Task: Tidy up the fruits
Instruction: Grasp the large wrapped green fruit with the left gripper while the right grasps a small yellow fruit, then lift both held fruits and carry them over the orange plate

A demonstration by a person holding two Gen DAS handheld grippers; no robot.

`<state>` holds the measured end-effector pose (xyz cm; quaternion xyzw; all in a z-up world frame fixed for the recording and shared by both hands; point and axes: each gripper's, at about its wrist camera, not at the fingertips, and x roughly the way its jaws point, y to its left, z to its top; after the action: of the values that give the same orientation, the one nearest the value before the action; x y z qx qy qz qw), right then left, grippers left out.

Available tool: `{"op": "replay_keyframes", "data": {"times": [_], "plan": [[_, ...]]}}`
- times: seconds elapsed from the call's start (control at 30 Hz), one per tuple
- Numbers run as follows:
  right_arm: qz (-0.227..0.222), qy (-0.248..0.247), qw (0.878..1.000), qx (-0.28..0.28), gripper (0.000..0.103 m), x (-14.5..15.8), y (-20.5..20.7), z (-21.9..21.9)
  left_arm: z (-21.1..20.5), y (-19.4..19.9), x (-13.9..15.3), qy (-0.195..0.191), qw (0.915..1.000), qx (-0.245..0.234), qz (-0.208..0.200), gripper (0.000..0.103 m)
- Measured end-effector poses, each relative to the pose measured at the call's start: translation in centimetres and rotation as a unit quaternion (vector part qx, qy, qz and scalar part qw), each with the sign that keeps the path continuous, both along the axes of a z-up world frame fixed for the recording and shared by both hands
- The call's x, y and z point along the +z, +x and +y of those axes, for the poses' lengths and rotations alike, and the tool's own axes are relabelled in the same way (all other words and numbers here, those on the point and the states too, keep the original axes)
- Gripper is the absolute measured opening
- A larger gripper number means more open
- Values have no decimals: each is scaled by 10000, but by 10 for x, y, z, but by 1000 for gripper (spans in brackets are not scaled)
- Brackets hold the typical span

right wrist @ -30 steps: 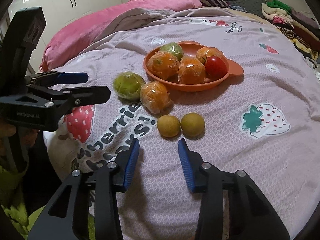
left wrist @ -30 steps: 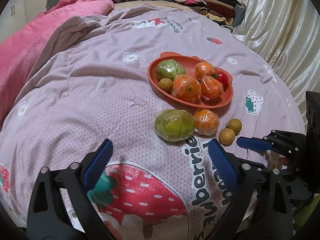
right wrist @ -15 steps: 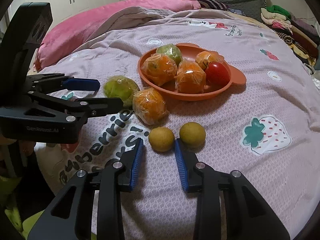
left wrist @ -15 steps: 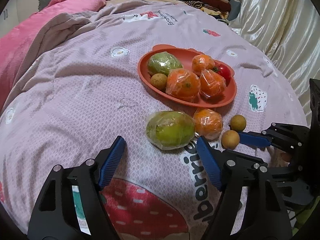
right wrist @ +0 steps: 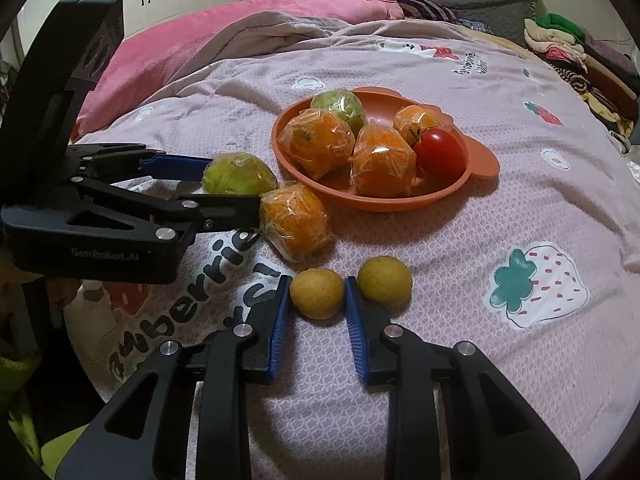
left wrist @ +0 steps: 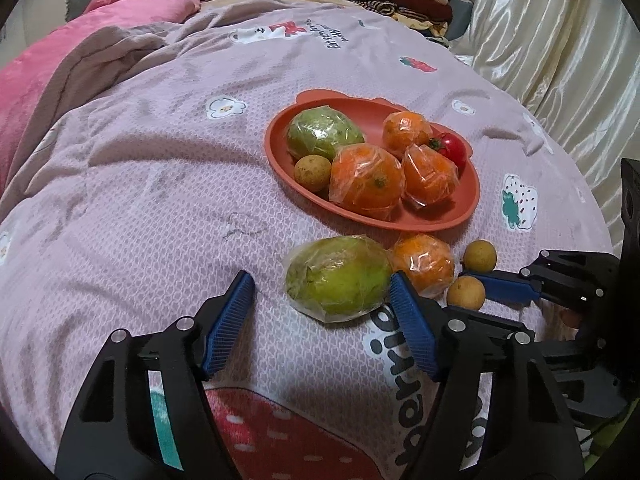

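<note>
Since a second ago we have closed our right gripper (right wrist: 316, 300) onto the nearer small yellow fruit (right wrist: 317, 293). Our left gripper (left wrist: 322, 300) has narrowed around the wrapped green fruit (left wrist: 338, 276), untouching. Beyond, the orange plate (left wrist: 440, 216) holds six fruits.
</note>
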<state>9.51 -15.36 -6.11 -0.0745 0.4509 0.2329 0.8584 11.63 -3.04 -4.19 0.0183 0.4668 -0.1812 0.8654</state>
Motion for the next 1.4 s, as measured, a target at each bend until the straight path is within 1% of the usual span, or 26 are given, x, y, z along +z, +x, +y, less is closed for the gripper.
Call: {"op": "replay_keyframes", "data": {"times": [0.2, 0.27, 0.33, 0.43, 0.73, 0.97, 1.2, 1.4], "plan": [[-20, 3, 10000, 12, 26, -1, 0, 0, -2, 7, -3, -40, 9999, -103, -16, 59], [-26, 2, 10000, 16, 26, -1, 1, 1, -2, 8, -3, -51, 9999, -132, -43, 55], [-31, -21, 10000, 43, 26, -1, 0, 1, -2, 10, -3, -116, 9998, -159, -59, 46], [-14, 12, 10000, 41, 25, 0, 0, 0, -1, 10, -2, -196, 9997, -164, -59, 43], [-18, 108, 9999, 61, 25, 9, -5, -3, 8, -1, 10, -407, 9991, -92, -76, 42], [-124, 226, 9996, 62, 25, 21, -9, -8, 15, -8, 26, -471, 9987, 28, -204, 42], [-305, 342, 9989, 11, 25, 37, -3, -18, 15, -3, 40, -456, 9984, 113, -310, 42], [-556, 365, 9978, -52, 25, 53, 15, -28, 7, 11, 48, -410, 9984, 103, -371, 42]]}}
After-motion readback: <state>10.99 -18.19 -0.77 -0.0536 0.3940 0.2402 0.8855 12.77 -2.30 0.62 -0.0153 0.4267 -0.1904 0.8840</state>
